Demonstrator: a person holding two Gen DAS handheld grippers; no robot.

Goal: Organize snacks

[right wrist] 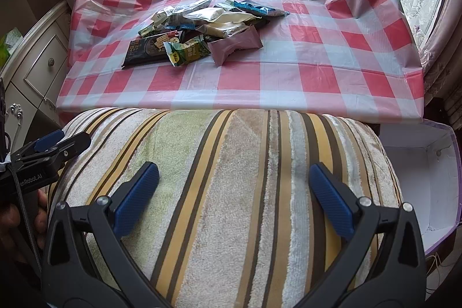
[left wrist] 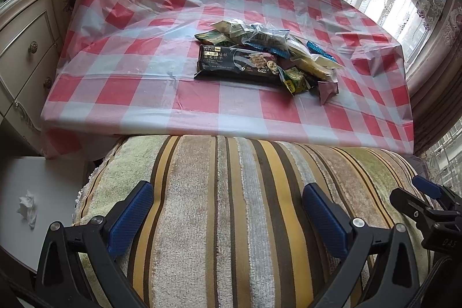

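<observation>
The left claw (left wrist: 228,205) hangs over a striped cushion (left wrist: 231,207) with its blue-padded fingers (left wrist: 131,217) set wide apart and nothing between them; the right claw (right wrist: 234,186) hangs over the same cushion (right wrist: 231,192), its fingers (right wrist: 332,201) likewise spread and empty; the two sit side by side, the right claw showing at the right edge of the left wrist view (left wrist: 427,204) and the left claw at the left edge of the right wrist view (right wrist: 49,149), where part of a hand (right wrist: 17,218) grips its handle.

Beyond the cushion stands the surface (left wrist: 144,94) under a red-and-white checked plastic cloth (right wrist: 317,77); its near edge meets the cushion's far side. The snack pile (left wrist: 265,54) lies on the cloth, well ahead of both claws and apart from them; from the left claw it sits ahead and a little right, from the right claw (right wrist: 199,31) ahead and somewhat left. At the pile's near left lies a long black biscuit pack (left wrist: 236,62); a green packet (right wrist: 187,51) leans on its right end, and a dull pink packet (right wrist: 234,44) lies just beside that; silver, cream and blue wrappers (right wrist: 257,8) are heaped behind.

An open white box (right wrist: 418,178) stands right of the cushion; a cream cabinet (left wrist: 26,48) stands left of the surface; a crumpled tissue (left wrist: 27,207) rests on a white ledge at the lower left.
</observation>
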